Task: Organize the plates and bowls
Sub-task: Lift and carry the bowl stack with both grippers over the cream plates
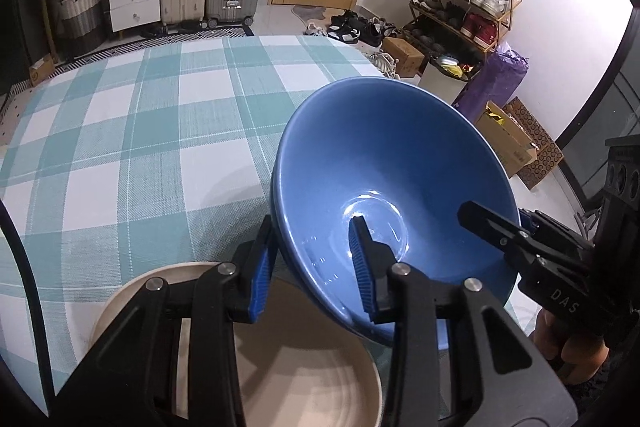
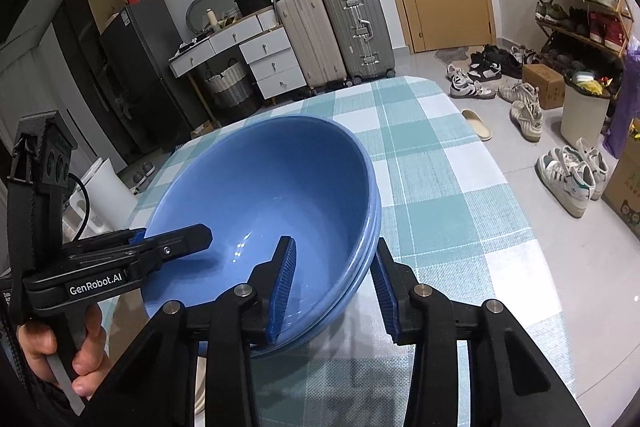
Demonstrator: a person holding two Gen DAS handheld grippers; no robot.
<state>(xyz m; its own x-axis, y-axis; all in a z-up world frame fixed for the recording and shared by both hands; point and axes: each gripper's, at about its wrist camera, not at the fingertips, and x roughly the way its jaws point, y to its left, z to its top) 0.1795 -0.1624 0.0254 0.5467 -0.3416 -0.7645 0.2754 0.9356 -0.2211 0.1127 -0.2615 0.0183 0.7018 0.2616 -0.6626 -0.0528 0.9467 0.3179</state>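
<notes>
Your left gripper [image 1: 316, 263] is clamped on the near-left rim of the blue bowls [image 1: 384, 179], one pad inside, one outside. Your right gripper [image 2: 336, 283] is clamped on the opposite rim of the same stack, pads either side of the wall. The bowls are nested, at least two rims showing, tilted, over the table's [image 1: 132, 131] near edge on the checked cloth. A beige plate [image 1: 312, 379] sits just beside them at the near edge, under your left gripper.
</notes>
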